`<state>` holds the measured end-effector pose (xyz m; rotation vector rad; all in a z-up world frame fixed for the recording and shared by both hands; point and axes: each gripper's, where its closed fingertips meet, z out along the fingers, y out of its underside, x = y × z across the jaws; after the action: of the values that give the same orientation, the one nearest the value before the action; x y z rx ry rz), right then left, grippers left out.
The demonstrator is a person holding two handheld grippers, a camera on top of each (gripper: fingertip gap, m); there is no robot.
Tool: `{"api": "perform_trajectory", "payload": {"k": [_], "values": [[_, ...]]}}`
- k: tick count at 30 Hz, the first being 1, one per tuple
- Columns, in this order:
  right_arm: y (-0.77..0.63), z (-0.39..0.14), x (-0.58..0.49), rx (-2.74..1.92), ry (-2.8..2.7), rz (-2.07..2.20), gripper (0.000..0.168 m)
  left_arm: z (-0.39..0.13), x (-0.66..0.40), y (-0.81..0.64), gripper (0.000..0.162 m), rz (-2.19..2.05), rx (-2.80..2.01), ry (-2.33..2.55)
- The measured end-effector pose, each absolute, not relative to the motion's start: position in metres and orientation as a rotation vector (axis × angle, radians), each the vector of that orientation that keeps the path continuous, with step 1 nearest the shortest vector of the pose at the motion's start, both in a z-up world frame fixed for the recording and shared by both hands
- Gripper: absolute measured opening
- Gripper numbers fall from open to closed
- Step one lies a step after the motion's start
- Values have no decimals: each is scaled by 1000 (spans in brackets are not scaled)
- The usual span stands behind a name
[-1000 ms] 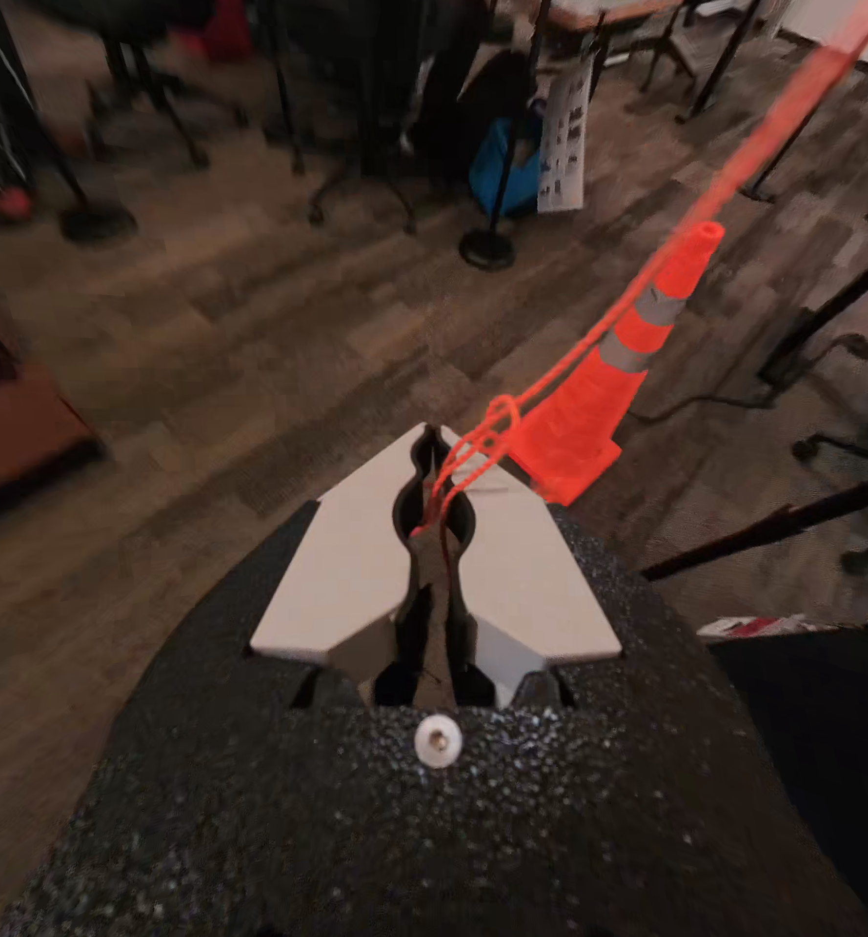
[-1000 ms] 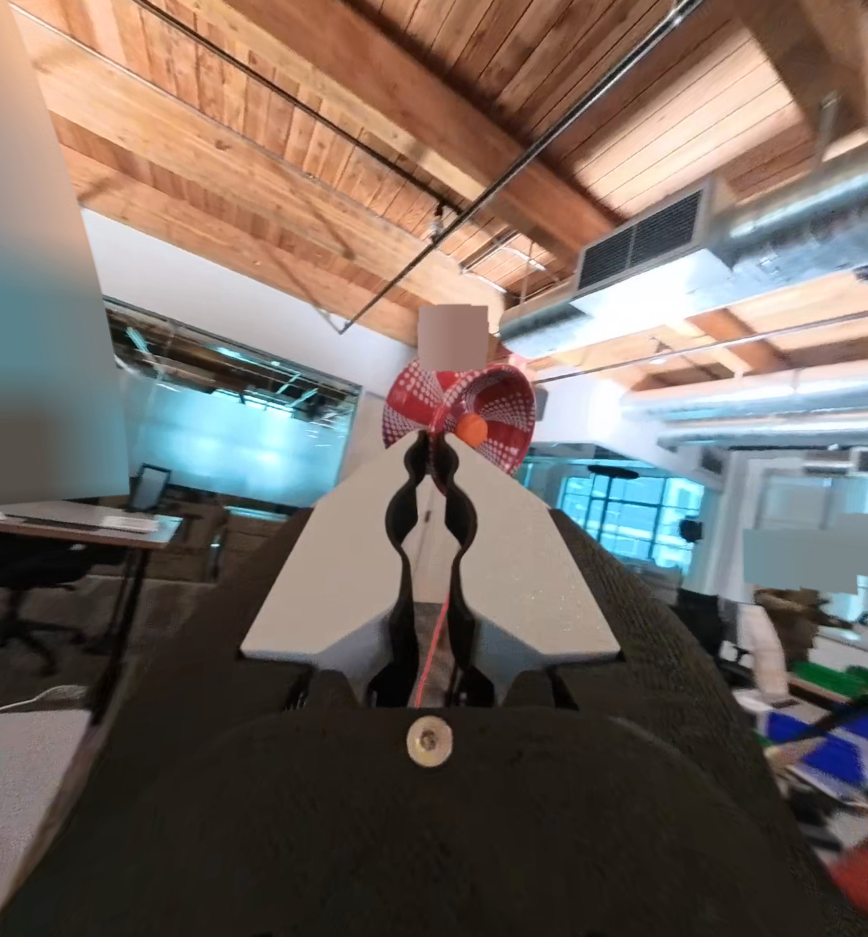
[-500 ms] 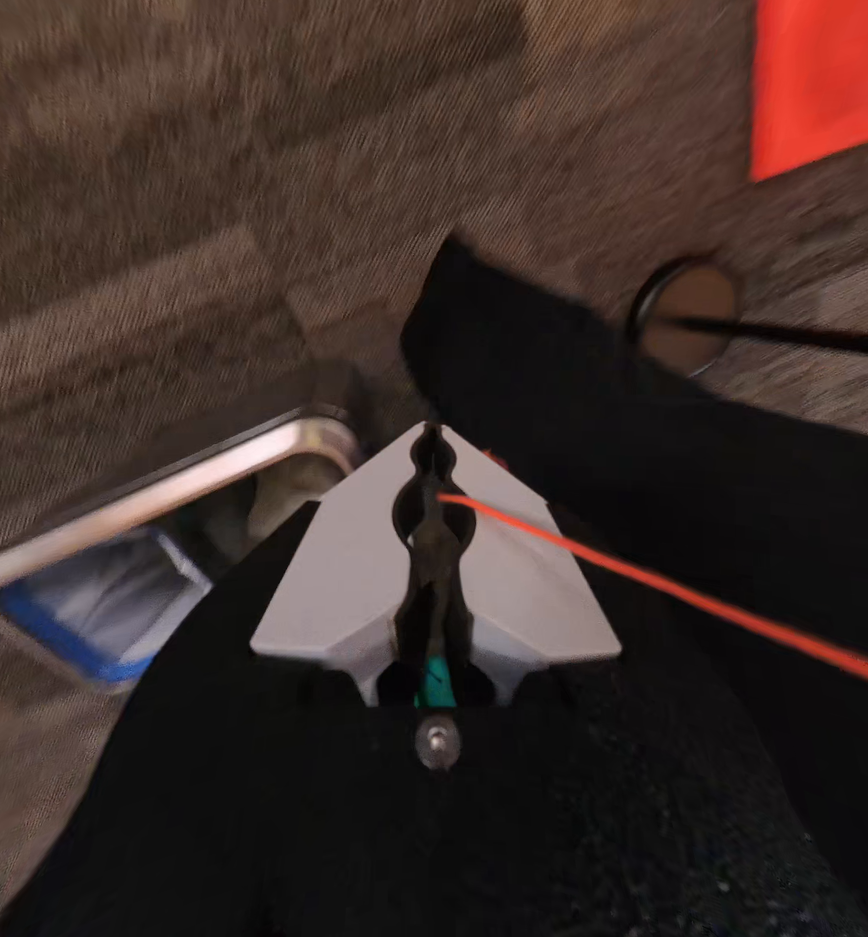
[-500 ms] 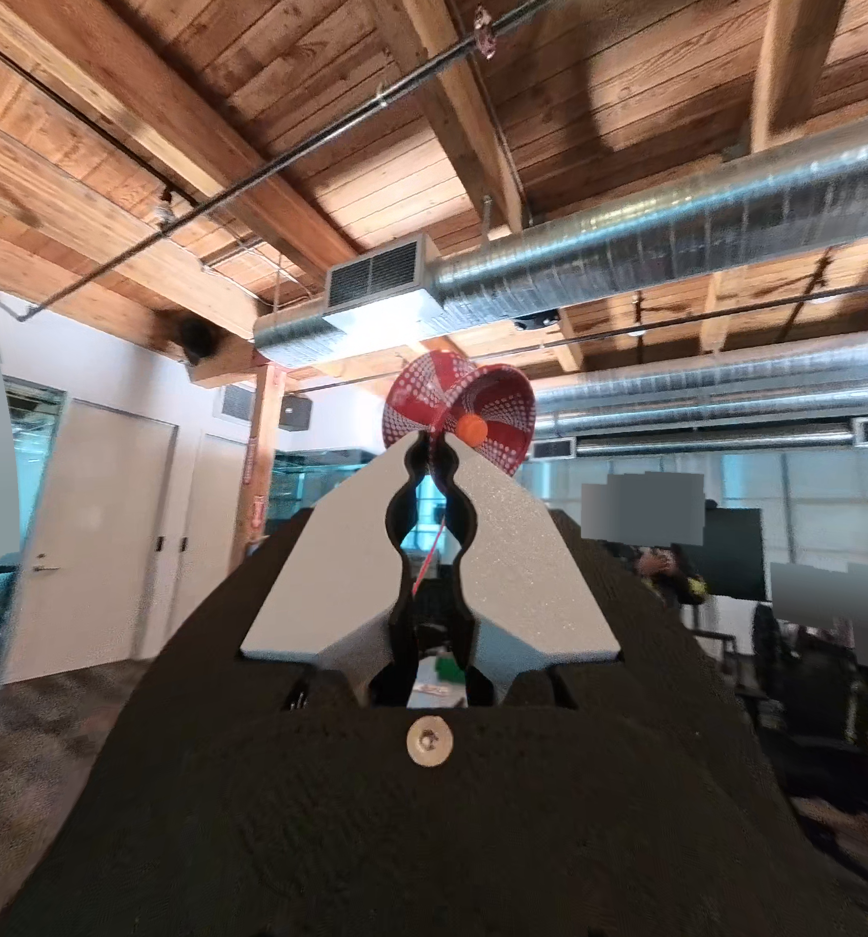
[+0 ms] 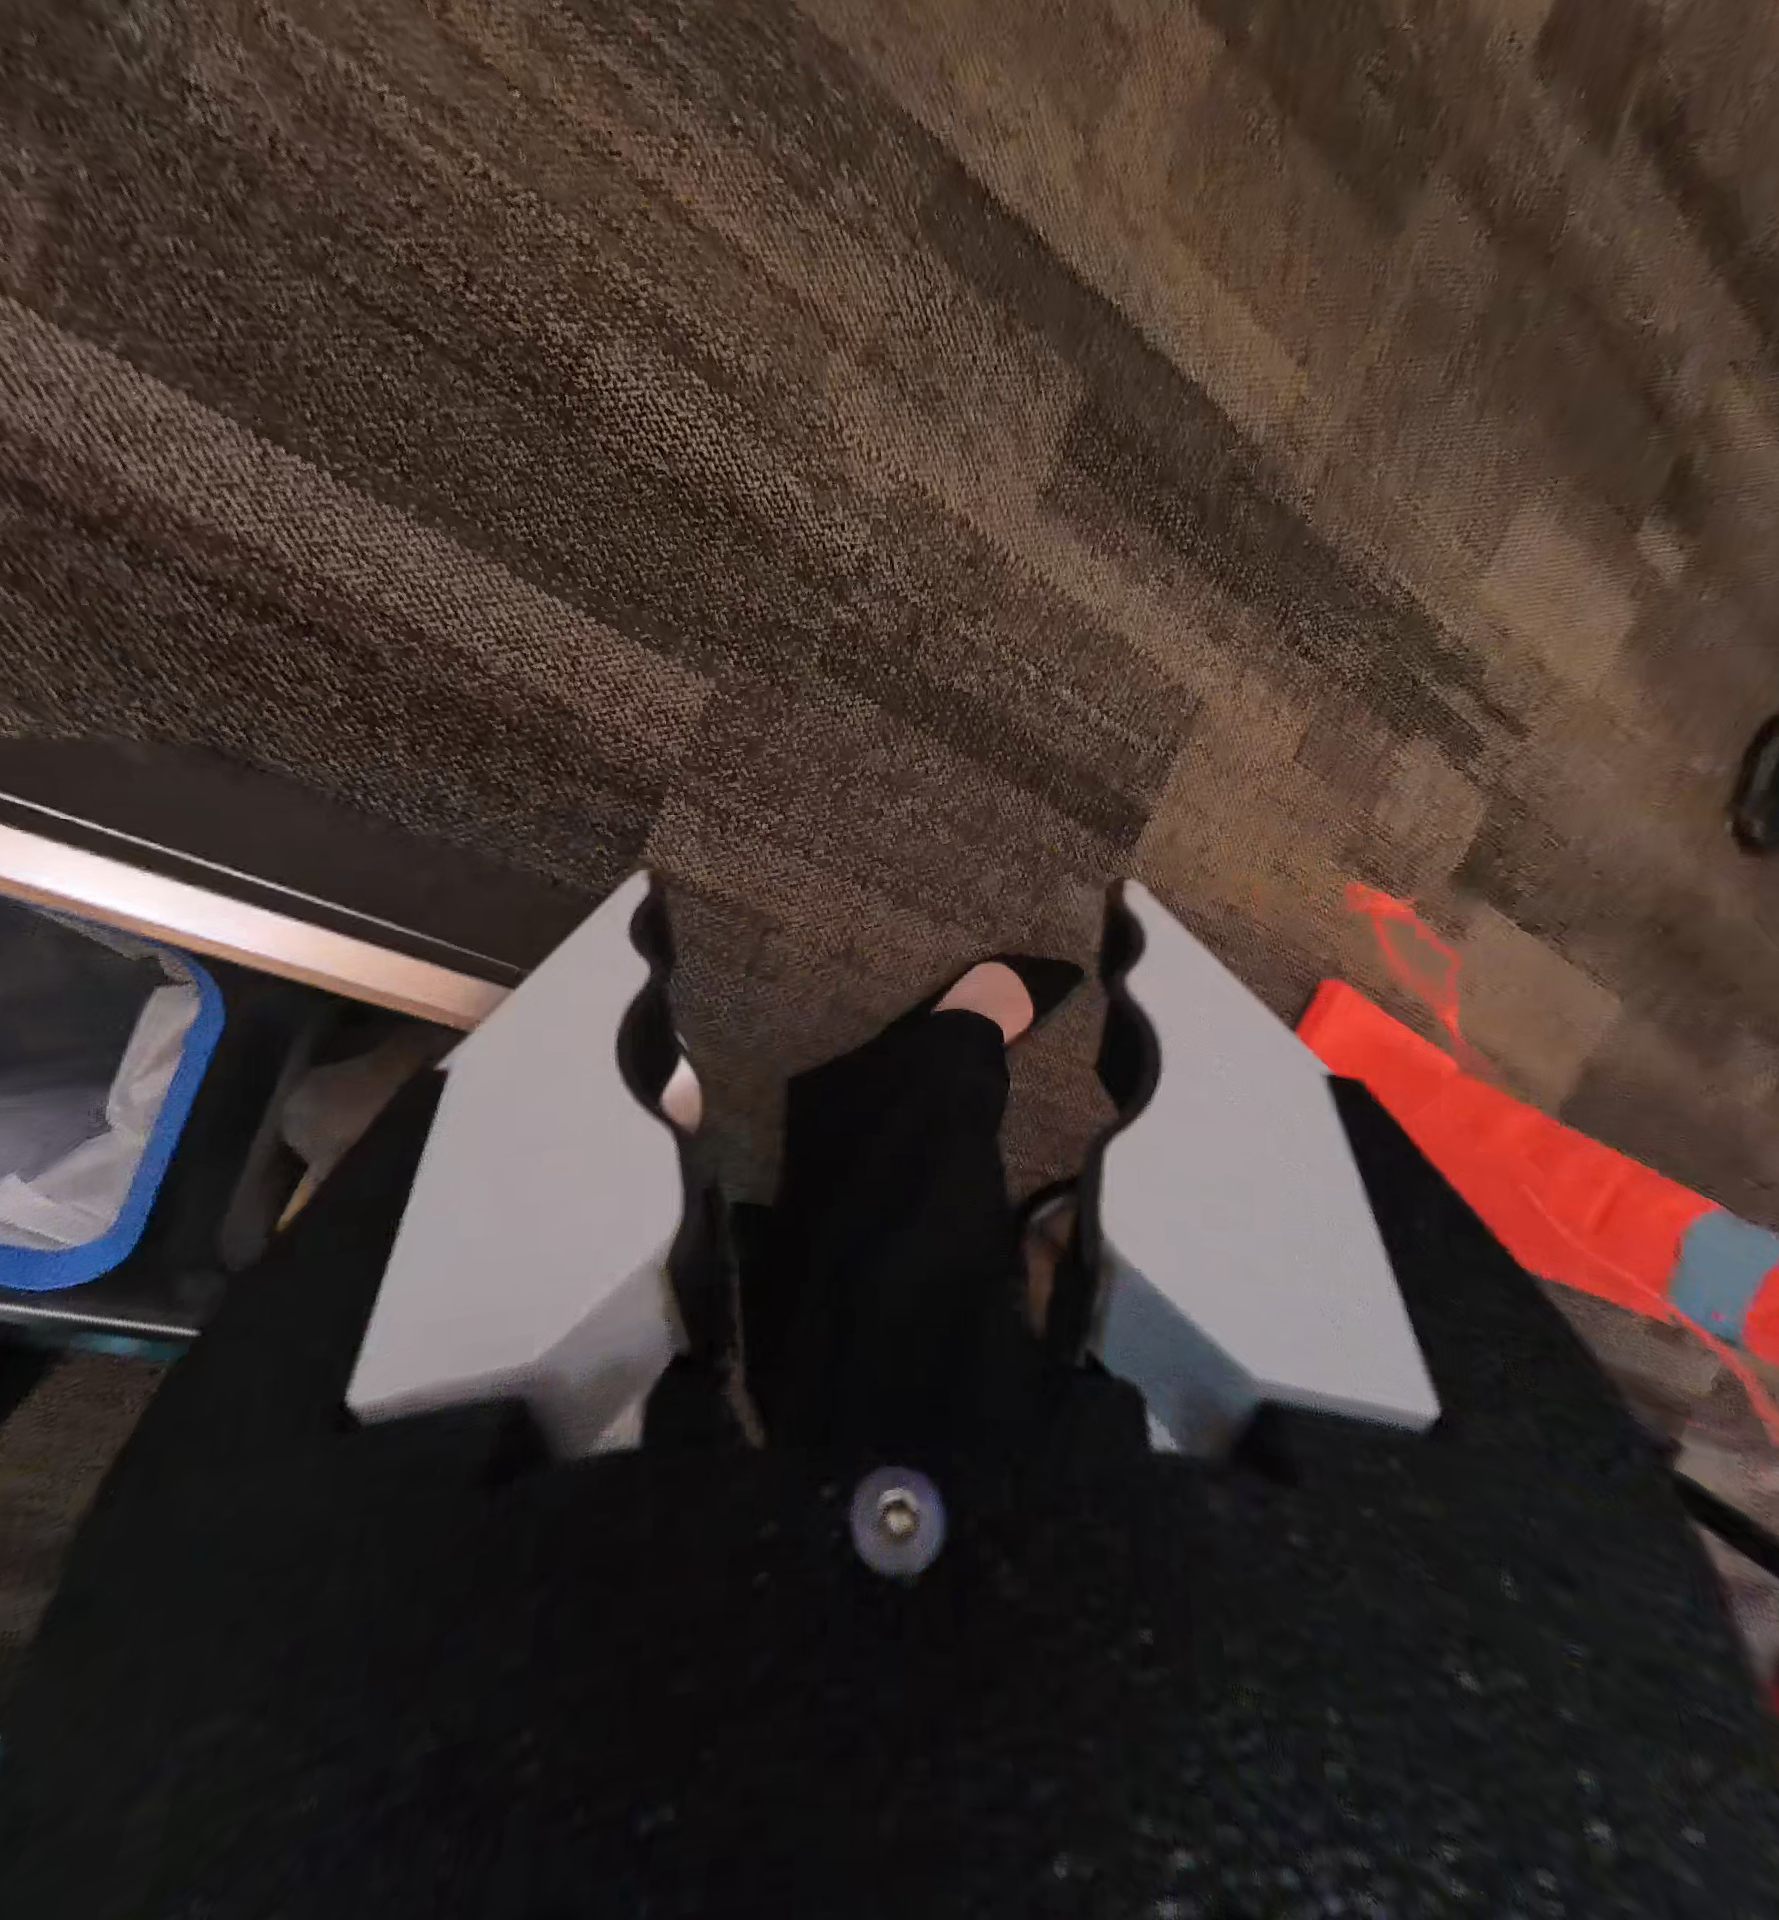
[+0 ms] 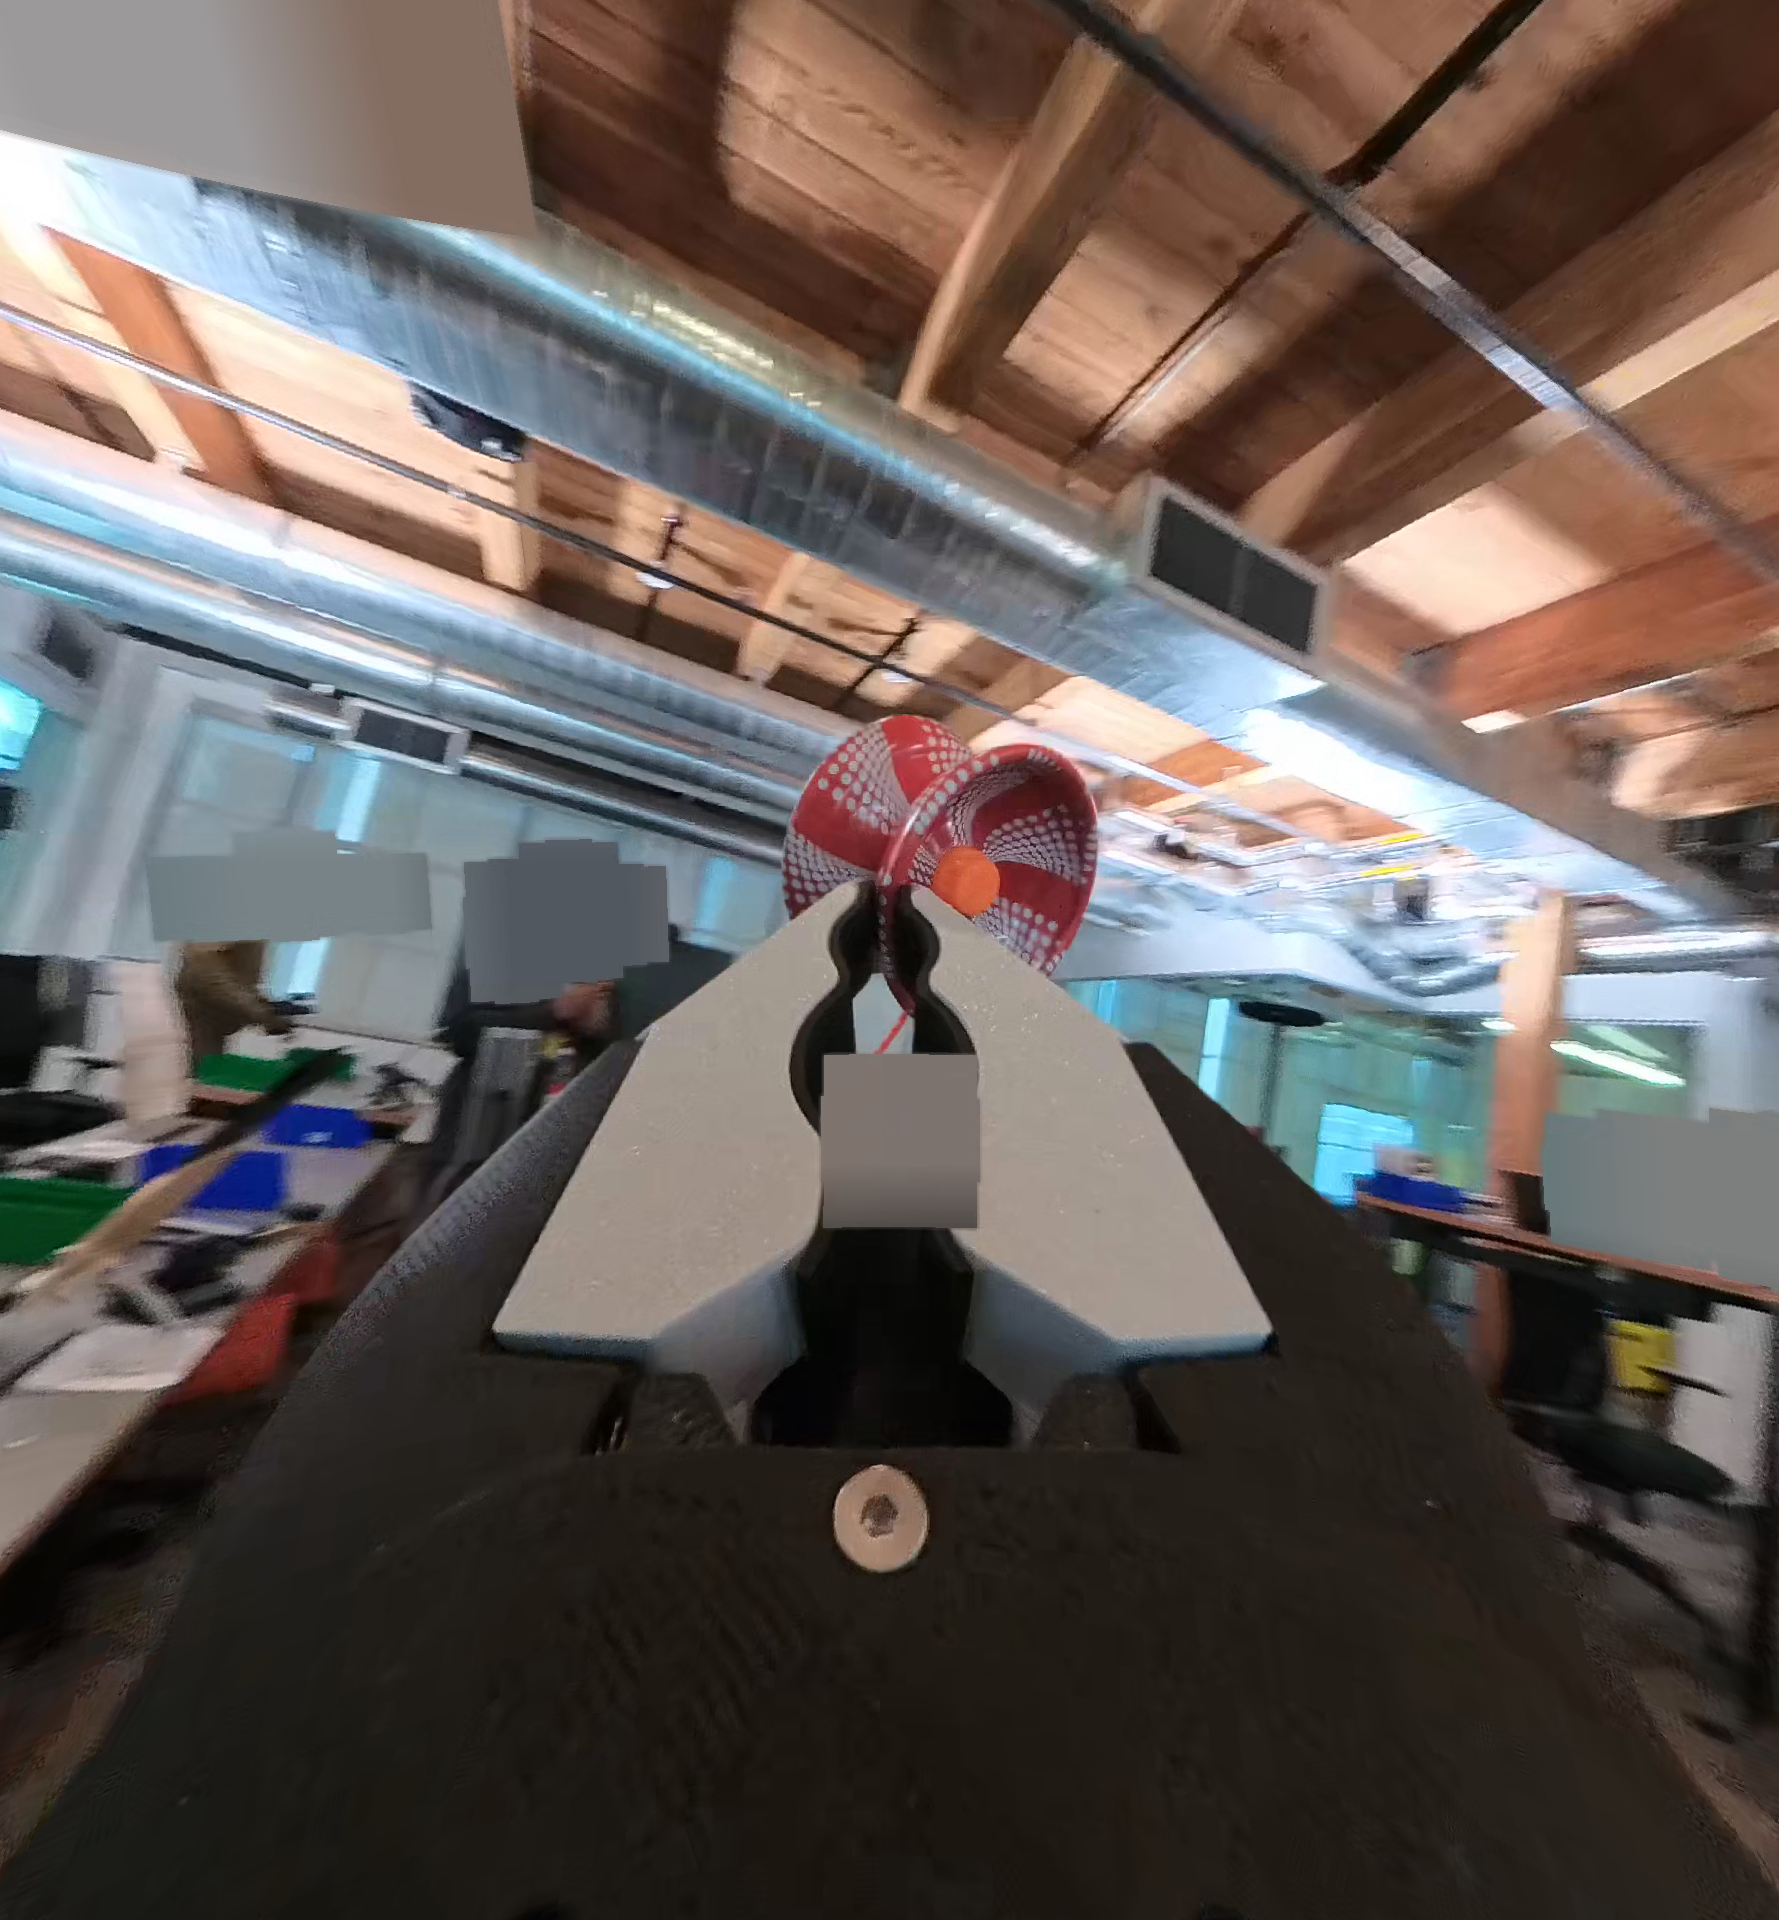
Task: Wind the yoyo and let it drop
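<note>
— Yoyo (image 6: 935, 844) first: where does it sit?

— At the very tips of the right gripper (image 6: 890, 902). It is red with white dots, two flared halves side by side, an orange hub (image 6: 965, 881) facing the camera. The two grey fingers (image 6: 703, 1132) close on the groove between the halves, pinching the yoyo there, and the whole thing points up toward a wooden ceiling.

— And its string?

— A short red string (image 6: 897, 1029) comes down from the groove into the narrow slit between those fingers, then passes behind a blurred patch. In the left wrist view a thin, blurry red line (image 5: 1425, 961) shows to the right of the left gripper (image 5: 885, 914), over the carpet (image 5: 864, 468) and across an orange cone (image 5: 1550, 1184). I cannot tell from the pictures where that line ends.

— What about the left gripper itself?

— Its jaws stand wide apart with nothing between them. Through the gap you see carpet and a dark sleeve with a fingertip (image 5: 991, 1000) showing at its end.

— Anything else near the left gripper?

— Left of it, a blue-rimmed bin (image 5: 163, 1122) with a white liner, under a pale table edge (image 5: 210, 920). The cone lies to its right, with a grey band.

— And around the yoyo?

— Silver ducts (image 6: 656, 416) run across the ceiling above it; desks and blurred people lie below, far behind it.
</note>
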<state>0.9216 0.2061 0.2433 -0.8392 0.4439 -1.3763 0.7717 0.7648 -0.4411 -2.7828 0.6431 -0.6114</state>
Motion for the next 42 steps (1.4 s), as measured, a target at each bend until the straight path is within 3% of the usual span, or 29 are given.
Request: {"api": "perform_trajectory", "payload": {"k": [3, 6, 10, 14, 18, 23, 26, 27, 28, 35, 42], "values": [[186, 245, 906, -761, 481, -1457, 1, -450, 737, 781, 97, -467, -2834, 823], [206, 243, 906, -855, 448, -1239, 1, -403, 771, 788, 102, -728, -2592, 906], [264, 210, 926, -1068, 410, -849, 1, -248, 880, 700, 94, -1369, -2021, 1072], [299, 173, 944, -1087, 479, -505, 1, -90, 945, 501, 78, -1858, -1383, 1479], [329, 144, 936, -1173, 466, -313, 1, 12, 946, 353, 76, -2025, -781, 1843], [335, 130, 912, -1236, 412, -146, 1, 40, 970, 310, 59, -1857, -611, 1931], [326, 126, 906, -1239, 407, -134, 1, 49, 969, 298, 27, -1920, -559, 1930], [323, 127, 906, -1229, 404, -133, 1, 48, 962, 292, 5, -1962, -514, 1976], [320, 128, 905, -1220, 405, -140, 1, 45, 958, 287, 0, -1998, -506, 2016], [300, 127, 924, -1229, 432, -405, 1, 18, 919, 280, 0, -1807, -300, 2154], [307, 84, 932, -1472, 369, -593, 1, 70, 871, 300, 0, -1747, -64, 2099]]}}
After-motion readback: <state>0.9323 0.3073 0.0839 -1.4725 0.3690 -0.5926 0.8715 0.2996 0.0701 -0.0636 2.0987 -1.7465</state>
